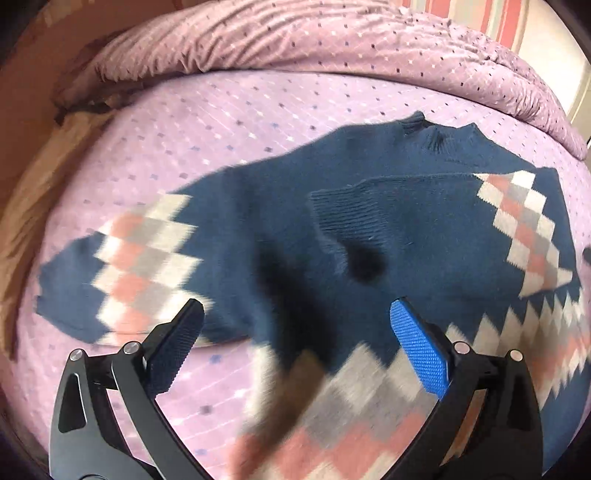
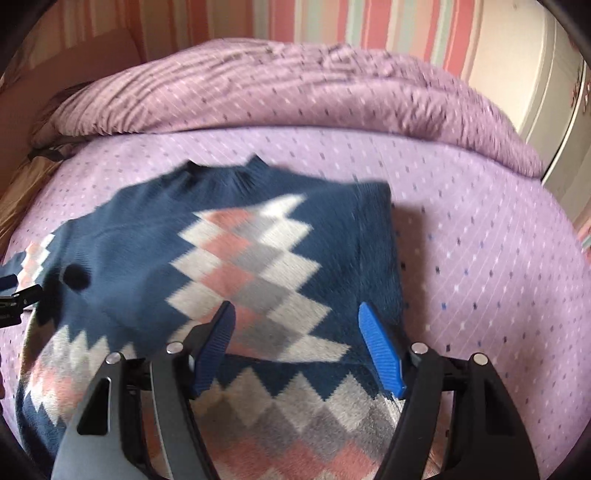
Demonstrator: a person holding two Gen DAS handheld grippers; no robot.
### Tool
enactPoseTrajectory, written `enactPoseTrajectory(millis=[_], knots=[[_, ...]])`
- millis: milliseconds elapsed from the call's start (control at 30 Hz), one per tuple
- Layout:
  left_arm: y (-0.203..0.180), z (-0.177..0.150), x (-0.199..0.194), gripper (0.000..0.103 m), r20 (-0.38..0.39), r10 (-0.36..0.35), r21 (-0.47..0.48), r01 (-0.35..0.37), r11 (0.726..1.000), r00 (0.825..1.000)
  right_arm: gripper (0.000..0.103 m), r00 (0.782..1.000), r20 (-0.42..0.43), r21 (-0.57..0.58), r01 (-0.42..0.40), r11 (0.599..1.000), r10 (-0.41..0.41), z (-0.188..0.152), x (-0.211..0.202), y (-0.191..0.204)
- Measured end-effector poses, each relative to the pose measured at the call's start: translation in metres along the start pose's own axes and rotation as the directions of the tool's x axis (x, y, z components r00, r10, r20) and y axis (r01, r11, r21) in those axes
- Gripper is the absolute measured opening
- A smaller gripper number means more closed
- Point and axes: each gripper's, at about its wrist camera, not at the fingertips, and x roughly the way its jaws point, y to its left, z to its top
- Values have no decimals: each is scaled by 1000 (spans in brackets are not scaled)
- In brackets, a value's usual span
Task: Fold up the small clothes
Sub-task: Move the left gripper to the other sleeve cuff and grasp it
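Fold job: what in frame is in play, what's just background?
In play:
navy argyle sweater, right sleeve folded across its body
left gripper, open
right gripper, open

Background:
rumpled duvet
lilac sheet
striped wall

1. Sweater (image 1: 280, 206): navy knit with ribbed collar and cuffs, and bands of white, pink and grey diamonds on the sleeves and across the lower body.
2. It lies flat on the lilac bed sheet (image 1: 207, 122), collar toward the far side.
3. One sleeve is folded in across the body; the other lies spread outward on the sheet.
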Motion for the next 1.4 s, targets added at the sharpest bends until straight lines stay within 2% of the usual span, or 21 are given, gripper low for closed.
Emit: enactPoseTrajectory(millis=[67,200,300,467,600,833,1033,1100,1200,1400], knots=[[11,-4,-10,100,24,35,10,-35,999,999,81,1000,12,-21,11,1000,-11,4,-11,11],[47,-18,-30,100,44,65,-8,-65,998,997,81,999,48,-40,5,999,-3,14,-36,34],[74,-26,-37,100,33,77,-41,-76,996,996,81,999,36,-33,-33,999,34,20,-49,52],[122,-41,-44,100,30,98,-114,-94,989,995,81,988,25,7,-155,988,155,23,-81,81],[161,-50,-41,100,15,141,-140,-137,981,990,81,984,18,-21,-178,984,178,18,-100,110],[239,-62,-14,100,-28,118,-254,-122,960,993,81,984,16,-91,-173,981,176,11,-114,167],[301,-66,23,100,-11,83,-319,-83,944,996,81,985,3,-94,-170,981,171,16,-96,199],[315,-68,39,100,-22,56,-338,-60,939,998,81,987,1,-100,-162,982,163,16,-89,207],[329,-70,53,100,-15,60,-349,-61,935,998,81,988,-4,-108,-155,982,156,17,-78,218],[349,-75,63,84,48,-35,-407,52,912,998,81,989,-19,-118,-145,982,144,17,-61,227]])
